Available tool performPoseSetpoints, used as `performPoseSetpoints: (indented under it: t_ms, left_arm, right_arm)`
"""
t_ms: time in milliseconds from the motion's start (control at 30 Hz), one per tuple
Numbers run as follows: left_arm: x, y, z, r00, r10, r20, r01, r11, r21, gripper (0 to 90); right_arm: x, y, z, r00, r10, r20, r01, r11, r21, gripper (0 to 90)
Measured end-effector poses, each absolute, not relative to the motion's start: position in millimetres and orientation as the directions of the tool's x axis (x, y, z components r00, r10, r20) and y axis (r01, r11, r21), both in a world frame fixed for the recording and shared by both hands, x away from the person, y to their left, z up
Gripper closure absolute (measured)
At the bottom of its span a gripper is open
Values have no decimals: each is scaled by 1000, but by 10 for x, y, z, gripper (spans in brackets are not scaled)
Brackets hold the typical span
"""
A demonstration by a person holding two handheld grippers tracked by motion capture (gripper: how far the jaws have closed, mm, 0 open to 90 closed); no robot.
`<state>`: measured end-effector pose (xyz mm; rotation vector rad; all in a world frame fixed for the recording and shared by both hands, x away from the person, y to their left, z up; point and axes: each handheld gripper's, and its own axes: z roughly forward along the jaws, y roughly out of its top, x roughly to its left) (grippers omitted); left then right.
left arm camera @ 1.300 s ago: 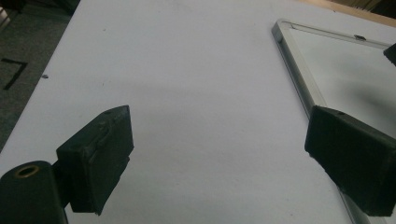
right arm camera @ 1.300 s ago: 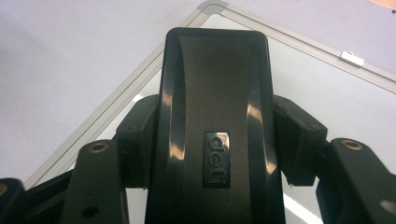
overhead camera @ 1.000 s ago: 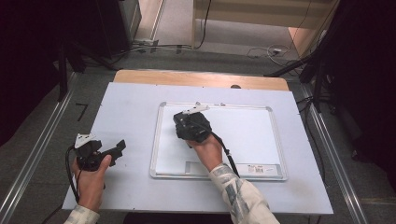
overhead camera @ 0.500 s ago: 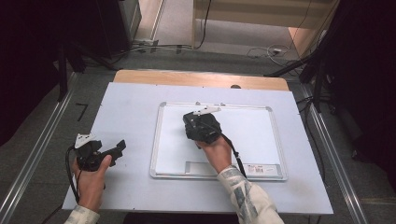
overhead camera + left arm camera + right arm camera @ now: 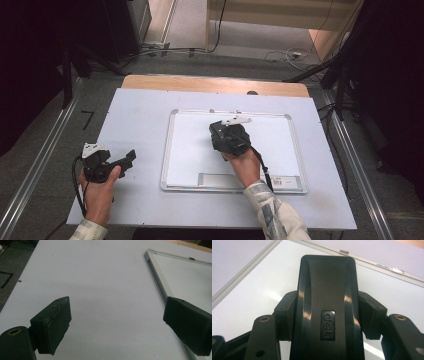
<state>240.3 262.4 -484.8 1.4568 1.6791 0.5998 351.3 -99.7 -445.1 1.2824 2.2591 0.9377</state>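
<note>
A white whiteboard [image 5: 280,145] with a silver frame lies flat in the middle of the table. My right gripper [image 5: 226,129] is over its centre, a hand behind it. In the right gripper view the pads [image 5: 284,312] press both sides of a black board eraser [image 5: 327,290] marked "deli", so my right gripper [image 5: 328,315] is shut on it, with the board's surface [image 5: 262,290] right under it. My left gripper [image 5: 127,159] rests on the table left of the board, held by the other hand. In the left gripper view its jaws stand wide apart with nothing in my left gripper [image 5: 120,320]; the board's frame [image 5: 157,282] runs past the right jaw.
The pale table top [image 5: 140,120] has a wooden strip [image 5: 210,85] along its far edge. Metal rails [image 5: 40,165] run along the floor on both sides. Cables [image 5: 280,52] lie on the floor beyond the table. Small clips [image 5: 343,251] sit on the board's far frame.
My right gripper has slid to the right across the whiteboard with the eraser in it. The left gripper has stayed where it was.
</note>
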Motion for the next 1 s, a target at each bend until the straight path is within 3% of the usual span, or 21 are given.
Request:
performPoseSetpoints:
  t_ms: [1000]
  left_arm:
    - [2403, 2604, -4849, -2, 964, -266, 577, 218, 787, 85]
  right_arm:
    - [3419, -1775, -4484, -377, 926, -27, 656, 288, 697, 371]
